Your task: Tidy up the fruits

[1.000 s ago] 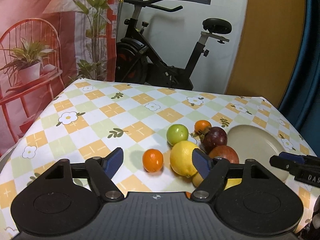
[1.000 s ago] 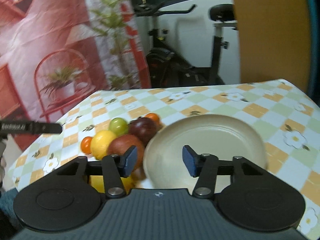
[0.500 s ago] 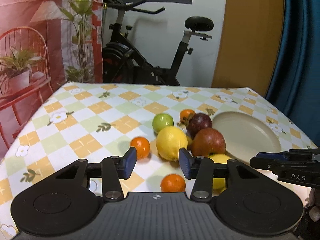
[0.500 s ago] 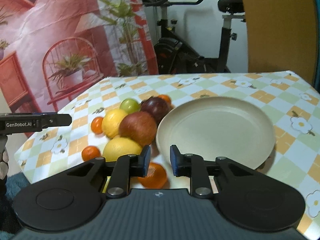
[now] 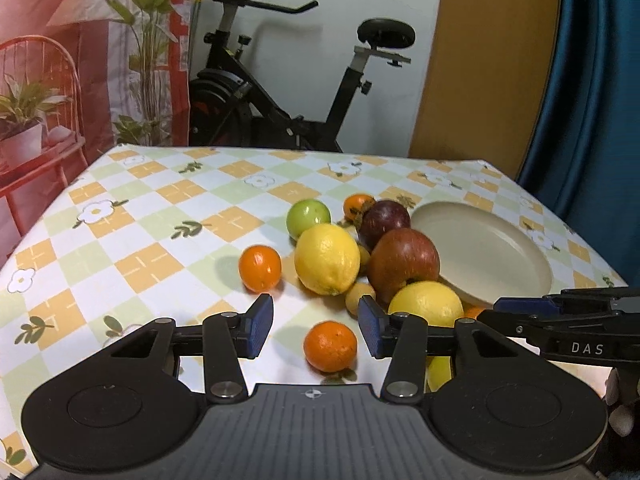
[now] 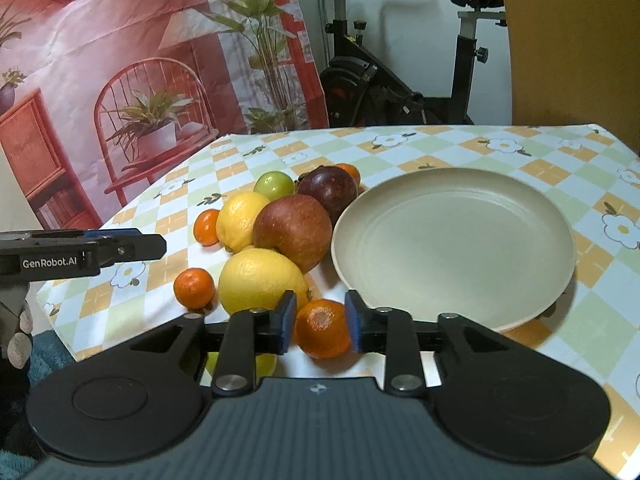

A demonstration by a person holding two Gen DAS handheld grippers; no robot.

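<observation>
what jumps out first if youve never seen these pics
A heap of fruit, led by a big lemon and a red apple, sits on the checked tablecloth beside an empty cream plate. Nearest the camera, the right gripper brackets a small orange, its jaws opening.

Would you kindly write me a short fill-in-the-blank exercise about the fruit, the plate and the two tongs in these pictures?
1. The beige plate holds ____ fruit.
2. The right tongs have a small ____ fruit between their pads.
3. The red apple lies beside the plate, with the ____ fruit further back.
4. The left tongs frame a small orange without ____ it.

Missing words: no; orange; green; touching
</observation>
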